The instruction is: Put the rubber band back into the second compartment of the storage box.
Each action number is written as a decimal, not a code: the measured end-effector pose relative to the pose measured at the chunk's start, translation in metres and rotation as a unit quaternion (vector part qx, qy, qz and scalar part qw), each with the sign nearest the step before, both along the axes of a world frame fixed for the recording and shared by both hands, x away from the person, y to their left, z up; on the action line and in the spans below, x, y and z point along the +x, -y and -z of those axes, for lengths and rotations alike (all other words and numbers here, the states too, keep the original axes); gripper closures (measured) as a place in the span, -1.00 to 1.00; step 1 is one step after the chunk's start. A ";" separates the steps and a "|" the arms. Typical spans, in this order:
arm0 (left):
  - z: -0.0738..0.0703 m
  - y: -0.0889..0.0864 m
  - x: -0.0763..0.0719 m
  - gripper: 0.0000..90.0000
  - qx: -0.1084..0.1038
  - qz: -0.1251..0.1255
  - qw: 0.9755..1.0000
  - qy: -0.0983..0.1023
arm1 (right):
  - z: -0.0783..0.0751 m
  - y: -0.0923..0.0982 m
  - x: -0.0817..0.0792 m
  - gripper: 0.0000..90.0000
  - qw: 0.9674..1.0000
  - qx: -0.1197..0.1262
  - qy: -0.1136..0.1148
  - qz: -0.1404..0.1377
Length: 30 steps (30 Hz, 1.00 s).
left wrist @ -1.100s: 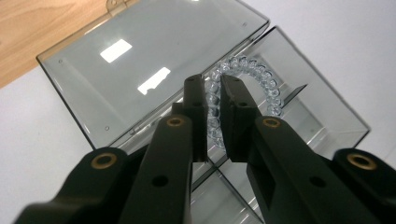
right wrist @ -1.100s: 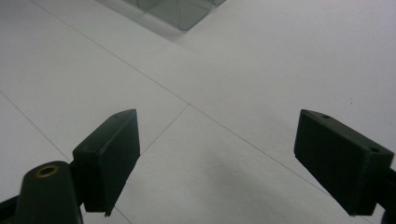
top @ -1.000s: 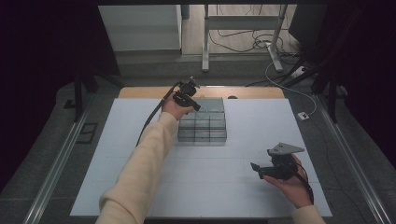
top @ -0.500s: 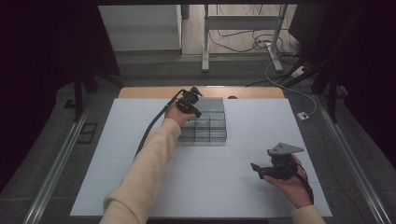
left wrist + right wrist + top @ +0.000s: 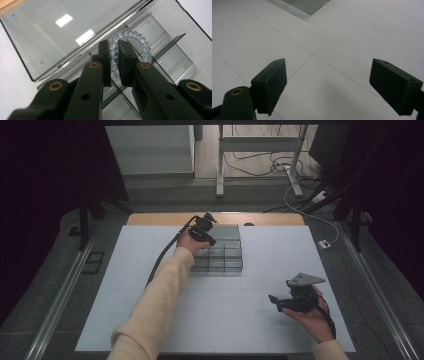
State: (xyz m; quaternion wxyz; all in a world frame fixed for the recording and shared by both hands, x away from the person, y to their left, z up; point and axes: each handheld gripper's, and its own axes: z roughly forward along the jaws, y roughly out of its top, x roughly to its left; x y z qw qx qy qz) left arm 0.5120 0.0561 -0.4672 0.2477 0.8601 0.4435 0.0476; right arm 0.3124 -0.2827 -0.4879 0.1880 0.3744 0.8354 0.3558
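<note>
One clear coiled hair tie (image 5: 130,42), light, springy and slippery, pinched on its 9 o'clock arc by the left gripper (image 5: 114,62) jaws above the compartment box (image 5: 175,50); right gripper (image 5: 328,82) jaws wide.

Left arm outstretched, right hand at rest near the front edge

The left tongs (image 5: 114,62), at the end of a fully extended cream-sleeved arm, point steeply downward with jaws pinched nearly together; the right tongs (image 5: 328,87), cradled in an upturned right hand (image 5: 312,317) low over the worktop (image 5: 250,330), have jaws spread wide apart.
</note>
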 end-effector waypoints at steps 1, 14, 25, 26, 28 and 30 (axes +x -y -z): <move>0.000 0.000 0.000 0.83 0.000 0.000 1.000 0.000 | 0.000 0.000 0.000 -0.68 1.000 0.000 0.000 0.000; 0.003 0.000 0.000 -0.01 -0.027 0.017 0.999 -0.015 | 0.000 0.000 0.000 -0.68 1.000 -0.001 0.000 0.000; 0.001 -0.001 -0.001 -0.18 -0.018 0.029 0.999 -0.031 | 0.000 0.000 0.000 -0.68 1.000 0.000 0.000 0.001; 0.001 -0.001 -0.001 -0.18 -0.022 0.028 0.999 -0.032 | 0.000 0.000 -0.001 -0.68 1.000 -0.001 -0.001 0.001; -0.001 -0.001 -0.002 -0.19 -0.019 0.029 0.999 -0.031 | 0.000 0.000 -0.001 -0.68 1.000 0.000 0.000 0.001; -0.002 -0.002 -0.002 -0.19 -0.019 0.029 0.999 -0.031 | 0.000 0.000 -0.001 -0.68 1.000 -0.001 -0.001 0.001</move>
